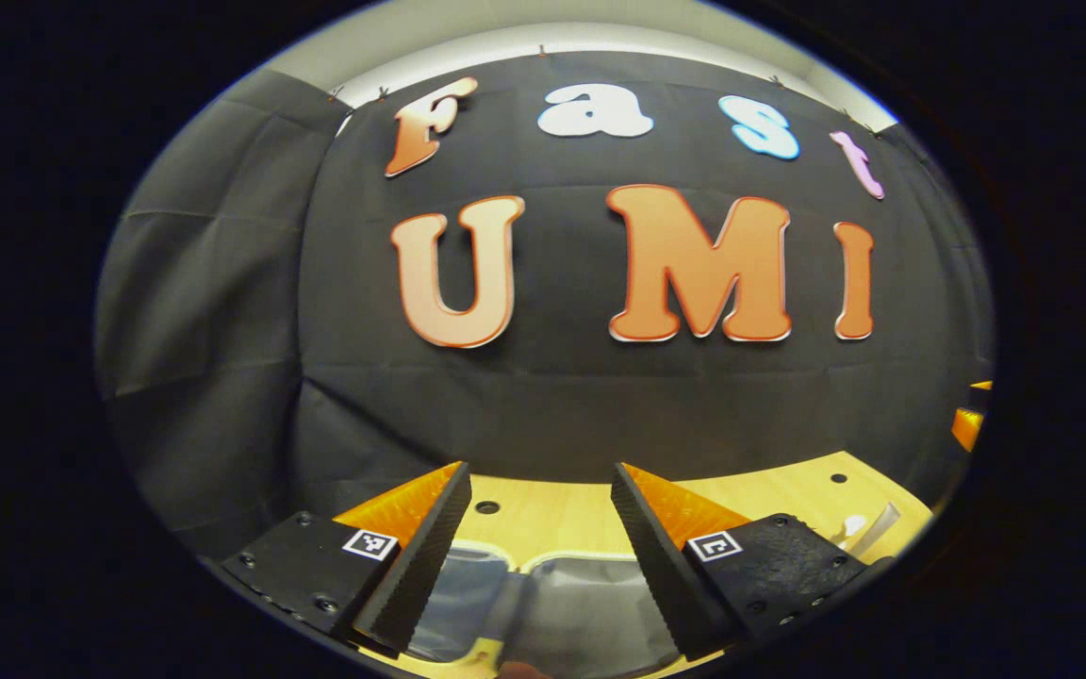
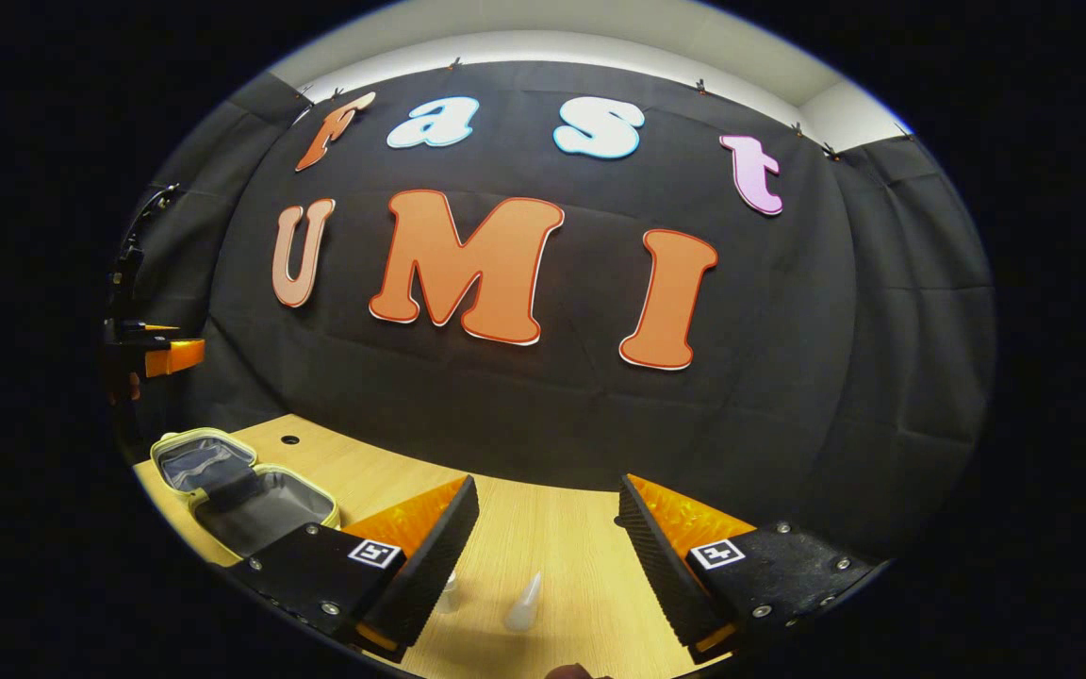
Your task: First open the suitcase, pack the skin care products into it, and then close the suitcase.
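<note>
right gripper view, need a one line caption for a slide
Open right gripper hovers above two small skin care bottles on the wooden table, the open suitcase lying to its left.

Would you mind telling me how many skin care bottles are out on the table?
2: a pointed-tip bottle between the right tongs' fingers, and a smaller bottle beside the left finger, partly hidden. More may be hidden.

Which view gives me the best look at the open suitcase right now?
The right gripper view: the suitcase lies open on the table, both halves visible at lower left. The left gripper view shows only part of its lining between the fingers.
</note>
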Available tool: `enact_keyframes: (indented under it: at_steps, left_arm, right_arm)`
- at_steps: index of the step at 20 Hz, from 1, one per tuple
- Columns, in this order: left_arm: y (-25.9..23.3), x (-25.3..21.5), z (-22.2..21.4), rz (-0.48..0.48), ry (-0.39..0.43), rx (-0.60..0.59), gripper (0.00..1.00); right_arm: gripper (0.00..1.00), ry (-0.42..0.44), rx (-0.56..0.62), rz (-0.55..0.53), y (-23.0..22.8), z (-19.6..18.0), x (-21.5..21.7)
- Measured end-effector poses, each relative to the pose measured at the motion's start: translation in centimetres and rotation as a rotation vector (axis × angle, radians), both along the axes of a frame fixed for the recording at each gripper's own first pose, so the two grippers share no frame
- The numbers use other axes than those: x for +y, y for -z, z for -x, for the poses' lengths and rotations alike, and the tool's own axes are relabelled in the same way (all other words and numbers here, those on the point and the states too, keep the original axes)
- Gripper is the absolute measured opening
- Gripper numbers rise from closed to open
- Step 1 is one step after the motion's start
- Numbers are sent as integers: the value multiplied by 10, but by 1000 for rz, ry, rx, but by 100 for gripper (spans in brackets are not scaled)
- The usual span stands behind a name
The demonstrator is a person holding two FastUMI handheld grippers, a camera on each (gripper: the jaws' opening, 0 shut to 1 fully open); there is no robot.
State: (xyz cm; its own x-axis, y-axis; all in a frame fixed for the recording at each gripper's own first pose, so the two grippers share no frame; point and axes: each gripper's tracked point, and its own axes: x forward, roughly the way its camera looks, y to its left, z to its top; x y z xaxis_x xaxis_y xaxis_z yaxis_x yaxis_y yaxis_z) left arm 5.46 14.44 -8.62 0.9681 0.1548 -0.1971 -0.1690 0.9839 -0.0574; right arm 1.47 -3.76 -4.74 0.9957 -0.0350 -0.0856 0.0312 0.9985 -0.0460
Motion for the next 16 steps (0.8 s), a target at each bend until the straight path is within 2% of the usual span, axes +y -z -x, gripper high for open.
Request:
enact_keyframes:
  at_steps: [5,11,16]
  left_arm:
    - [6,-87,-13,15,128,9,95]
    - [16,-153,-11,41,218,-5,96]
    - [44,-212,-4,31,333,32,96]
  right_arm:
    - [96,-7,37,-13,23,3,-15]
    - [96,-20,70,-33,50,9,-24]
    - [96,-17,106,-33,74,17,-27]
